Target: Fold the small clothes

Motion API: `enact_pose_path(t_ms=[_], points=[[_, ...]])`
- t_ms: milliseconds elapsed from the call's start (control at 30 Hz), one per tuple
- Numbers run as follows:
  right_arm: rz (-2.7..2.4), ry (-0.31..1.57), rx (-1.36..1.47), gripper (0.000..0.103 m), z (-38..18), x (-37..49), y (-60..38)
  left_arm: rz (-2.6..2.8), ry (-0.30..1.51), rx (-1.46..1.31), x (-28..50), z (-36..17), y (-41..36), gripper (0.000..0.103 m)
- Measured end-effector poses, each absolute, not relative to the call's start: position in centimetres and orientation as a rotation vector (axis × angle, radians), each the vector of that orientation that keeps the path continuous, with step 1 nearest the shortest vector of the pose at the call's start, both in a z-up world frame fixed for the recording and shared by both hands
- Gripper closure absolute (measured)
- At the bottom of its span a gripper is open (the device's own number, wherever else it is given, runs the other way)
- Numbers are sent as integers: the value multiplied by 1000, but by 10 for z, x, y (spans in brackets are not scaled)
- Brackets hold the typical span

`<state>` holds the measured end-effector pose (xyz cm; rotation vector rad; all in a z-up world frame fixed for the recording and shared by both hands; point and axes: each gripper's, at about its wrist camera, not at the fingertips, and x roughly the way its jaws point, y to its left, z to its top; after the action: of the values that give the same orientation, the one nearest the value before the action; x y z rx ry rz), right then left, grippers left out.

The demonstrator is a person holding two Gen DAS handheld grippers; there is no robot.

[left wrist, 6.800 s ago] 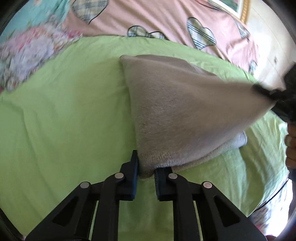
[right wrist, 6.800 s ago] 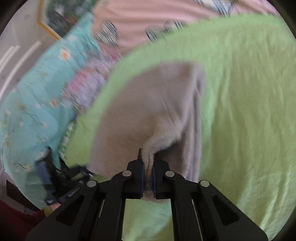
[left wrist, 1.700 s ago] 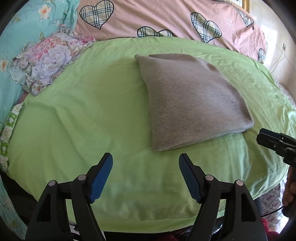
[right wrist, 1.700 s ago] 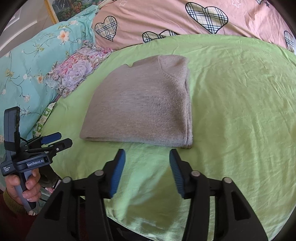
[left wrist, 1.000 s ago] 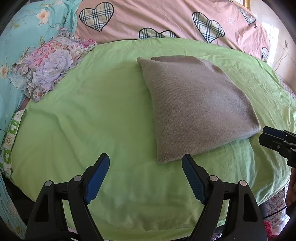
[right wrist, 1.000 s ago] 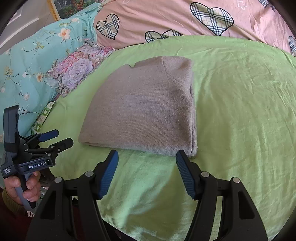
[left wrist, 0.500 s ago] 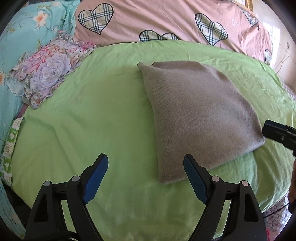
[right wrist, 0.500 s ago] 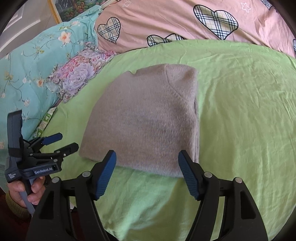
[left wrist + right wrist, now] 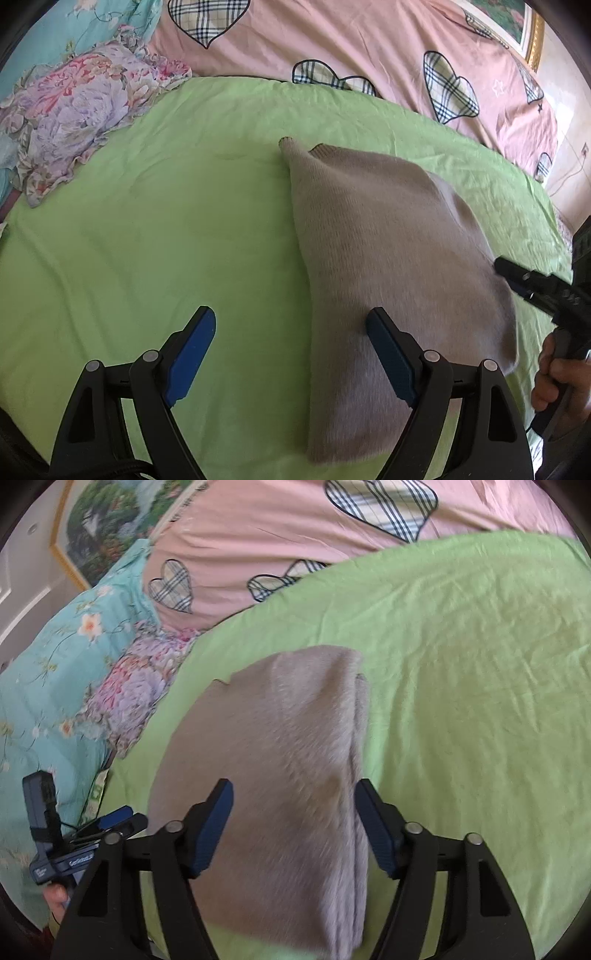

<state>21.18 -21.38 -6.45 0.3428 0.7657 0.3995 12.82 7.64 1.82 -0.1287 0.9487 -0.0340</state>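
**folded grey knit on the green sheet, both tools hovering**

looking at a folded grey-beige knitted garment (image 9: 391, 258) lying flat on a lime-green bed sheet (image 9: 147, 240), roughly mid-bed, stacked layers showing along its right edge in the right wrist view.

left hand-held gripper (image 9: 291, 350): released, blue pads spread wide, right-hand pad over the near left part of the knit, left-hand pad over bare sheet. nothing pinched. jaws have just been widening a little.

right hand-held gripper (image 9: 293, 827): also released, not clenched on anything, jaws straddling the near end of the garment with fabric between the pads but not squeezed. jaws have just been narrowing. right-hand pad sits right at the stacked edge; can't tell if it touches.

from the left wrist view, black tip of the right tool at the knit's right side, with fingers of a hand (image 9: 557, 380) wrapped round its handle.

further back: a pink quilt with plaid hearts (image 9: 369, 48), a purple-pink floral frilled cushion (image 9: 74, 107) at the sheet's left, a turquoise flowered cover (image 9: 48, 672), a gold-framed picture (image 9: 99, 528) on the wall.
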Motion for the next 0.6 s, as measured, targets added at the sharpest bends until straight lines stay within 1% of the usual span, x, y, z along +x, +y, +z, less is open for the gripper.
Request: enact_pose_path(t_ms=[33,67,100,133,233,300,433,600], points=[[401,785,345,53,-69,217,-213,-25,950,-121,133,17,75,17],[399,800,338,68,-73,221,-211,-16,954,-113,135,16,72,17],[378,799,307,82,-74,223,-206,-11,958,-102,138,16,69,17],[382,782,291,87,-73,223,-205,-11,955,-93,140,18,66,19],[352,749,204,89,-64,222,-199,-8,956,-34,145,19,55,20],[335,762,177,89,-69,227,-198,-17,968,-19,148,11,52,19],[334,785,192,89,-80,231,-203,-37,987,-108,146,6,65,19],[356,754,282,82,-64,212,-213,-31,978,-96,130,14,66,20]])
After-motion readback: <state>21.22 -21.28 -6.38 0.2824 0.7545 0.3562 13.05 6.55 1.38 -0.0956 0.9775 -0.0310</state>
